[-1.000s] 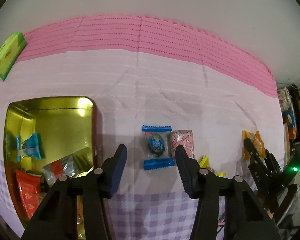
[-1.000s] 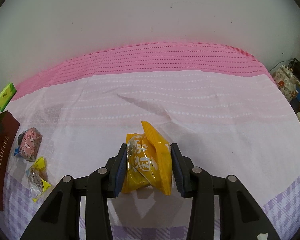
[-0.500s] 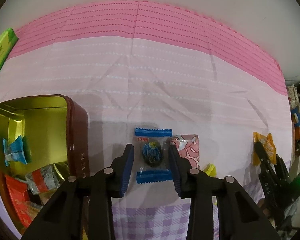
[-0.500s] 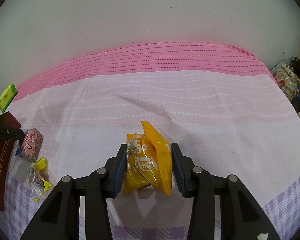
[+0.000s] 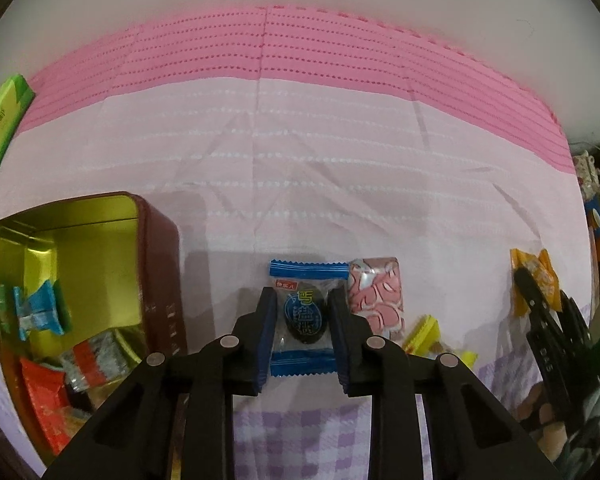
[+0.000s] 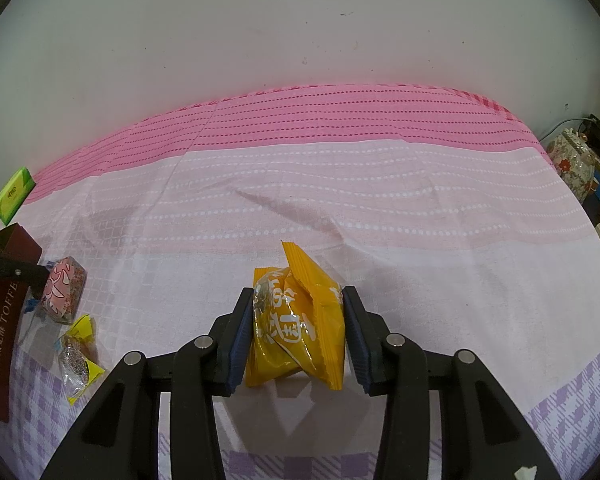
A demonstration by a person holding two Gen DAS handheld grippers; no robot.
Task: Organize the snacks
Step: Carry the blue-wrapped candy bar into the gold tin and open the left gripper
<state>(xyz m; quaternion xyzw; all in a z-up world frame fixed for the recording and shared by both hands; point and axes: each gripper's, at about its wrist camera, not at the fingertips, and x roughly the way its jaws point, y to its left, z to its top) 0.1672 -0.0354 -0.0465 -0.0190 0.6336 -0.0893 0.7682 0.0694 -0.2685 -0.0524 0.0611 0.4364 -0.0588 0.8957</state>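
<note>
My left gripper (image 5: pixel 302 312) is shut on a blue-edged clear candy packet (image 5: pixel 305 316) that lies on the pink cloth. A pink patterned snack (image 5: pixel 376 296) touches its right side, and a yellow-wrapped candy (image 5: pixel 422 332) lies beyond that. An open brown tin with a gold inside (image 5: pixel 100 240) stands to the left and holds several wrapped snacks (image 5: pixel 40 312). My right gripper (image 6: pixel 298 328) is shut on an orange snack packet (image 6: pixel 296 320); it also shows in the left wrist view (image 5: pixel 534 276). The right wrist view shows the pink snack (image 6: pixel 62 292), the yellow candy (image 6: pixel 78 354) and the tin (image 6: pixel 2 320) at far left.
A green box (image 5: pixel 2 124) lies at the far left of the cloth, also in the right wrist view (image 6: pixel 14 194). A white wall stands behind the table. A floral pot (image 6: pixel 572 160) and other clutter sit past the table's right edge.
My left gripper has moved forward and closed from open onto the blue-edged candy packet. The right gripper still holds the orange packet in the same place.
</note>
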